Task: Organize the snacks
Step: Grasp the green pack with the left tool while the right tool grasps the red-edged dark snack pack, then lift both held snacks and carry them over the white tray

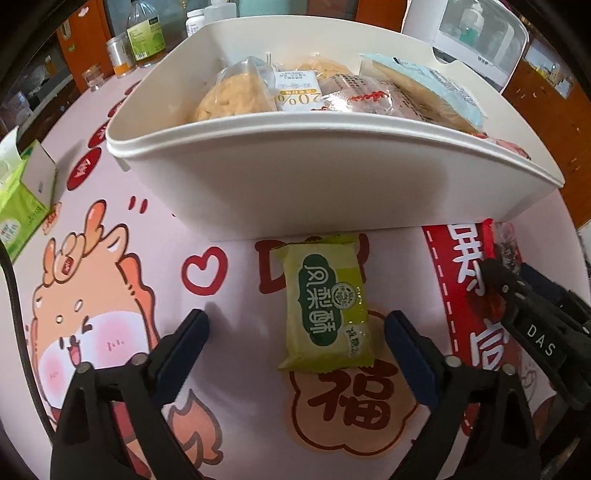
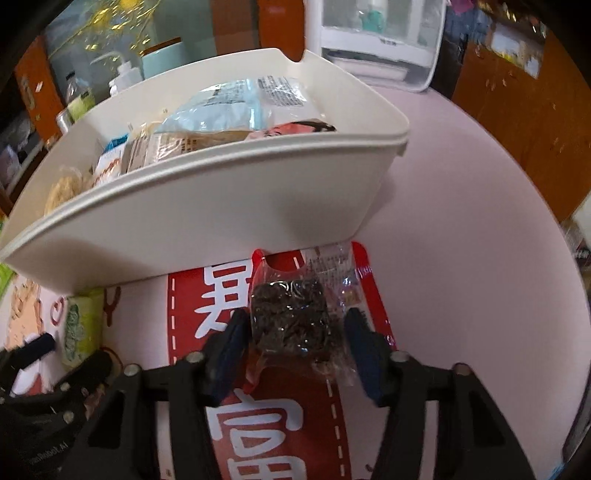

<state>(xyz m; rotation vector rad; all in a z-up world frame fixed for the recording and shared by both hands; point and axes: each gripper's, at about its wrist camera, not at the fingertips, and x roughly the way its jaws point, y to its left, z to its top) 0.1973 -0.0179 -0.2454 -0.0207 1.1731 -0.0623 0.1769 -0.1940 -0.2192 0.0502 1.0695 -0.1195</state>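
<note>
The left tongs (image 1: 297,325) stand wide over the bench (image 1: 229,280), their 2 blue pads either side of a green snack packet (image 1: 325,306) and clear of it. The packet lies flat on the printed pink cover, its far end just in front of the near wall of the white bin (image 1: 295,177).

The right tongs (image 2: 293,334) are narrower, straddling a clear packet of dark snack (image 2: 291,317) that lies on a red banner print, its far end against the foot of the bin. The left pad (image 2: 231,345) is at the wrapper's edge; the right pad is just beside its crinkled film, and I cannot tell whether they press it.

The bin already holds several wrapped snacks: pale round cakes (image 1: 232,99), a white carton (image 1: 297,90) and a light blue pack (image 1: 428,88). A green tissue box (image 1: 20,206) sits at the bench's left edge, and bottles (image 1: 144,33) stand behind the bin.
</note>
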